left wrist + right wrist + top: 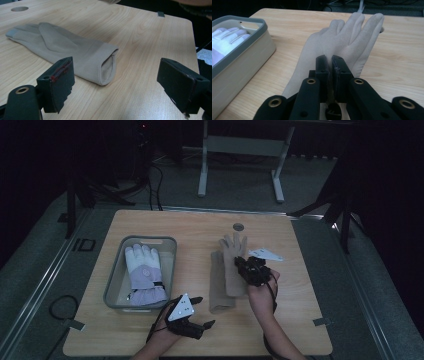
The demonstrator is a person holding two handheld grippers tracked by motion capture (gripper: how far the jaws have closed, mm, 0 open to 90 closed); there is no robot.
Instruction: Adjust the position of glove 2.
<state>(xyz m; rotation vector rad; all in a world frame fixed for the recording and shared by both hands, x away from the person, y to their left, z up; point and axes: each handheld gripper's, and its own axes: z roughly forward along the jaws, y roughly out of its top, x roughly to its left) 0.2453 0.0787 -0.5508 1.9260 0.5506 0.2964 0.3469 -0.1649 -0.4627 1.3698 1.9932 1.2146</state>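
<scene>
Two beige gloves lie at the middle of the wooden table. One beige glove lies flat with its open cuff toward my left gripper. That gripper stands open just short of the cuff, with nothing between its pads. The other beige glove lies partly across the first, fingers pointing to the far edge. My right gripper is shut at this glove's right side, pinching its fabric as far as I can see.
A grey bin at the table's left holds a white and lilac padded glove. A round hole sits near the far edge. Bare wood lies to the right and at the front.
</scene>
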